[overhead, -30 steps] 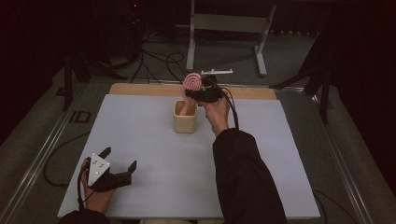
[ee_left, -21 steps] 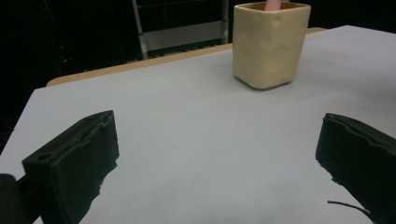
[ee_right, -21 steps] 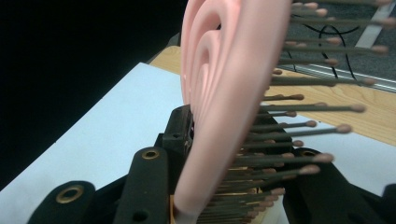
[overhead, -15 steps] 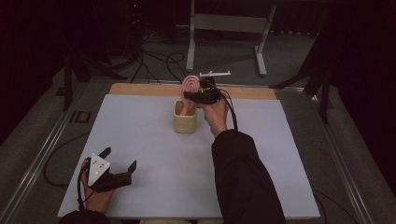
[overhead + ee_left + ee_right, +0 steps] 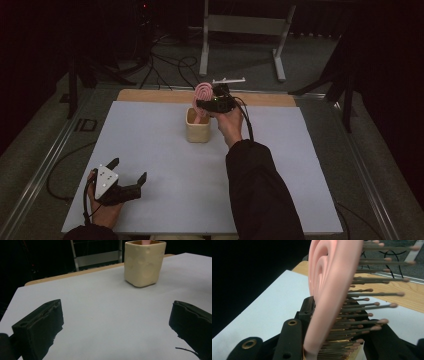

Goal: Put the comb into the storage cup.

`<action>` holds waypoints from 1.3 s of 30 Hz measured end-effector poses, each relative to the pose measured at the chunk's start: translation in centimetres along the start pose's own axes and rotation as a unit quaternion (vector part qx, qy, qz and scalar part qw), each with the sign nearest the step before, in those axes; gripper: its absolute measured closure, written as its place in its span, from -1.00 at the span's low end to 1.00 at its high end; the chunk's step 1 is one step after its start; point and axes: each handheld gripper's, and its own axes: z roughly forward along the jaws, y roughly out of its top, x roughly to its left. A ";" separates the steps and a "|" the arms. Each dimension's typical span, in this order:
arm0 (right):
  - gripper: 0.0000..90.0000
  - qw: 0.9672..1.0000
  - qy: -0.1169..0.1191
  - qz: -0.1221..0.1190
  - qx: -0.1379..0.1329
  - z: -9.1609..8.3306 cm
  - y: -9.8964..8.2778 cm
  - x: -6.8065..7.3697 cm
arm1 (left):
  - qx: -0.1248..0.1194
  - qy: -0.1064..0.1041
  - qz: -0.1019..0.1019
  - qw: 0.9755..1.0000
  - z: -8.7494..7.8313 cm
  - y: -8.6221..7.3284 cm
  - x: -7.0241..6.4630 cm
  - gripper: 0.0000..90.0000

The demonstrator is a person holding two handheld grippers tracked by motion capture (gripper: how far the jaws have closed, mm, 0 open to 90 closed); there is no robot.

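Pink hairbrush stands in a cream cup mid-table, clamped by the right gripper; left gripper rests near the front edge; left gripper view: jaws wide apart, cup ahead; right gripper view: jaws closed on the brush.

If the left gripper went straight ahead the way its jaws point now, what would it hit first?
Mostly bare table; the left gripper is open. The cream cup stands ahead, slightly right of centre, so it is probably first, though depth is unclear.
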 end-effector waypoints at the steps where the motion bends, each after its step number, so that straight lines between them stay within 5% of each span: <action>1: 0.41 1.000 -0.001 0.000 0.000 0.1 0.0 0.0 | 0.000 0.000 0.000 1.000 0.0 0.0 0.0 -1.00; 27: 0.38 1.000 -0.014 0.012 0.003 0.8 -0.2 -0.6 | 0.000 -0.001 -0.002 1.000 0.0 0.0 0.0 -1.00; 32: 0.18 0.999 -0.037 0.002 0.006 0.7 -0.3 -0.8 | 0.000 -0.001 -0.002 1.000 0.0 0.0 0.0 -1.00; 39: -0.04 0.999 -0.035 0.006 0.001 0.4 -0.5 -1.3 | 0.000 -0.001 -0.001 1.000 0.0 0.0 0.0 -1.00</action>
